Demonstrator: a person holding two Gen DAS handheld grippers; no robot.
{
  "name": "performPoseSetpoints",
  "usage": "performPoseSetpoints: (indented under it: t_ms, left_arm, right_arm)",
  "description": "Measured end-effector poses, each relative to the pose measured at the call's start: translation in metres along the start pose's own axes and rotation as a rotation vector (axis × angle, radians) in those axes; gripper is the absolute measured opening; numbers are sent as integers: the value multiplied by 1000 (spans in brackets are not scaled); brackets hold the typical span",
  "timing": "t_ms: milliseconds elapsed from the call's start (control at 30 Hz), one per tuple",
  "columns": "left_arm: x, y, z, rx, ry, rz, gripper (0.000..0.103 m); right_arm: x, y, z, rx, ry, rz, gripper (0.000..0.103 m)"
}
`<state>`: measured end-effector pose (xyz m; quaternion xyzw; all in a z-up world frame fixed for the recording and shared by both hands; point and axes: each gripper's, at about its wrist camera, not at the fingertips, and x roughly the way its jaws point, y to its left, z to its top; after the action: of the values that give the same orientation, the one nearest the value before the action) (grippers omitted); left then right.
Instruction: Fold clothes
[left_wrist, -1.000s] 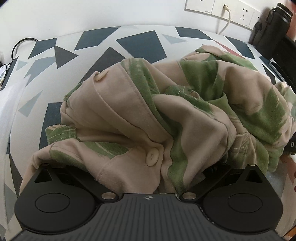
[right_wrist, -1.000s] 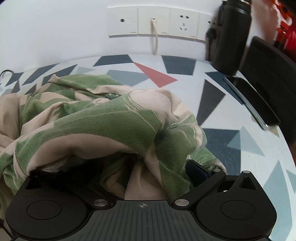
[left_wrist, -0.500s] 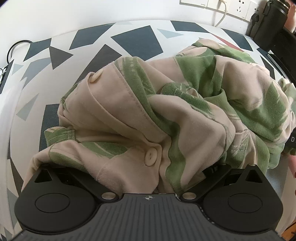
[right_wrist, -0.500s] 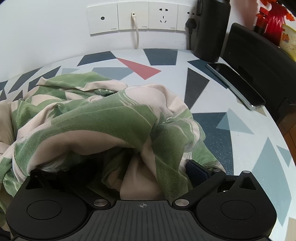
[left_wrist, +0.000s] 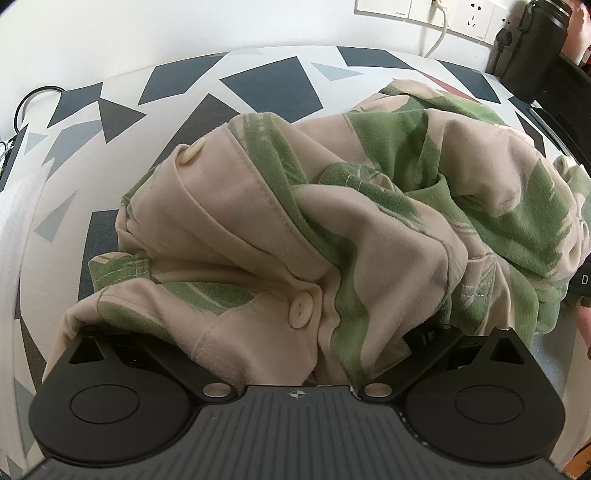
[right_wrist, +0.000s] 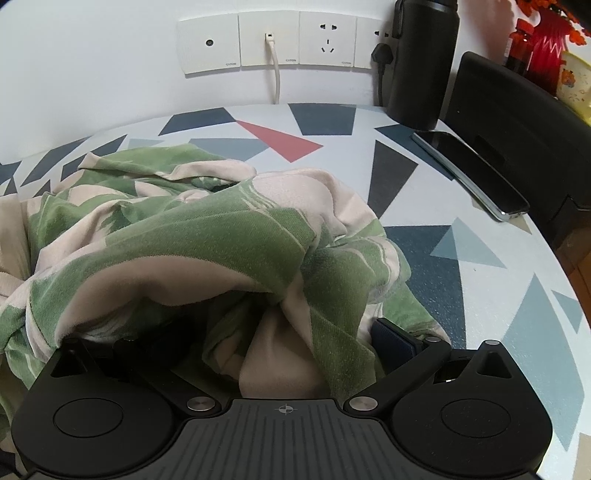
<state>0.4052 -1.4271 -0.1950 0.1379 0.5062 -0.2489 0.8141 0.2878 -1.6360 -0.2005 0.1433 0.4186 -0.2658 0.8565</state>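
Observation:
A crumpled beige and green button-up garment (left_wrist: 332, 221) lies heaped on the patterned table (left_wrist: 266, 77). It spills over the front of my left gripper (left_wrist: 291, 332), whose arms stand spread wide and open; cloth hides the fingertips. A beige button (left_wrist: 301, 308) sits just ahead of it. In the right wrist view the same garment (right_wrist: 207, 236) drapes over my right gripper (right_wrist: 280, 332), also open, with cloth bunched between the jaws. Only the blue pad of its right finger (right_wrist: 393, 341) shows. The right gripper's black body (left_wrist: 583, 280) appears at the left view's right edge.
A phone (right_wrist: 472, 177) lies on the table's right side beside a black bottle (right_wrist: 424, 62) and a black case (right_wrist: 517, 122). Wall sockets (right_wrist: 269, 40) with a white cable stand behind. A dark cable loop (left_wrist: 33, 99) rests at the far left. Red decorations (right_wrist: 546, 40) stand at the back right.
Both grippers have shifted with the garment still lying over them; the wall sockets and bottle have slid in the views. The folds over the fingers look the same.

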Motion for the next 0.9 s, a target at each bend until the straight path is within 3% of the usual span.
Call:
performPoseSetpoints:
  t_ms: [600, 900]
  left_arm:
    - [-3, 0, -10, -19, -59, 9, 103]
    - [-3, -1, -6, -41, -21, 26, 103]
  right_arm:
    - [4, -5, 6, -34, 9, 40, 102]
    - [4, -6, 5, -40, 6, 49, 102]
